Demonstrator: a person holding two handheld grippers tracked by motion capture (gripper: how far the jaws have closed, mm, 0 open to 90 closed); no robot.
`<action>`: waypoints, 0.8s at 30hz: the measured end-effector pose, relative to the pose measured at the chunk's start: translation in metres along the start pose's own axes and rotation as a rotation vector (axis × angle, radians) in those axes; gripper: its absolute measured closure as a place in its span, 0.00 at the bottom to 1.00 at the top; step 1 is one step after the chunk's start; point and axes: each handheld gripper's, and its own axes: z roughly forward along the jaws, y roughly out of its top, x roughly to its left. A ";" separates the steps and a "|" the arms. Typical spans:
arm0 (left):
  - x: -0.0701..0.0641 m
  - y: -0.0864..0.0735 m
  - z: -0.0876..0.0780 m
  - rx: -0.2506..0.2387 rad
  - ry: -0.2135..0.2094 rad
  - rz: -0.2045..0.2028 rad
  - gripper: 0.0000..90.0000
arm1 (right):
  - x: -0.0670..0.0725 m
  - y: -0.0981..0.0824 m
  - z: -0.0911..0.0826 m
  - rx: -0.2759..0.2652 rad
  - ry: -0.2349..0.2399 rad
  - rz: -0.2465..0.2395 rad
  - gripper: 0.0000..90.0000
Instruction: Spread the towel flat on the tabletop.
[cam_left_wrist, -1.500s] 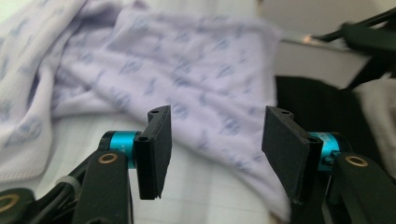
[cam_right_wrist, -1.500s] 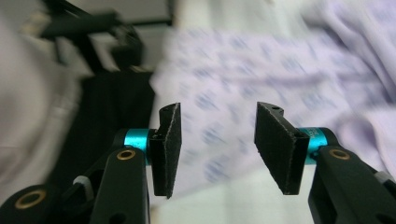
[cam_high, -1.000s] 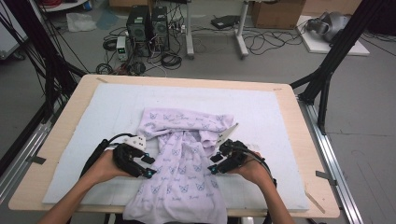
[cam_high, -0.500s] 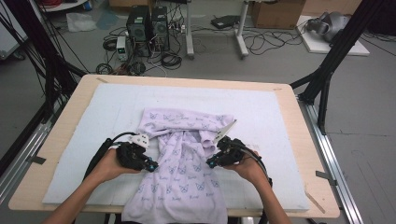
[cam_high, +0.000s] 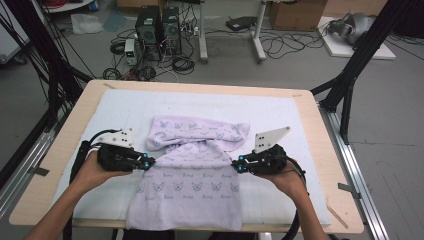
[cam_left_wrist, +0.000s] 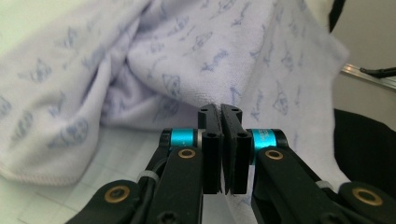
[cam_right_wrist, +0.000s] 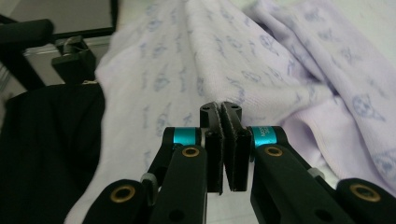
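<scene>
Both grippers, left (cam_high: 145, 163) and right (cam_high: 240, 166), pinch the lilac towel (cam_high: 190, 185); gripper views show jaws pressed together (edges clamped).

- A wooden table (cam_high: 320, 150) with rounded corners is carrying the work.
- A white mat (cam_high: 120, 107) is lying flat on it, leaving a bare wooden border showing around it.
- A lilac printed towel (cam_high: 192, 190) is lying rumpled on the mat, its near edge hanging over the table's front.
</scene>
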 end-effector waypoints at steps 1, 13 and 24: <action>-0.006 0.002 -0.004 -0.001 -0.009 0.018 0.96 | 0.010 0.003 -0.005 -0.004 0.021 -0.045 0.98; -0.050 -0.017 -0.016 0.050 -0.069 0.168 0.56 | 0.047 -0.010 -0.001 0.028 0.212 -0.118 0.69; -0.015 -0.033 0.032 0.202 -0.010 0.154 0.51 | 0.020 -0.022 0.039 0.286 0.018 -0.069 0.58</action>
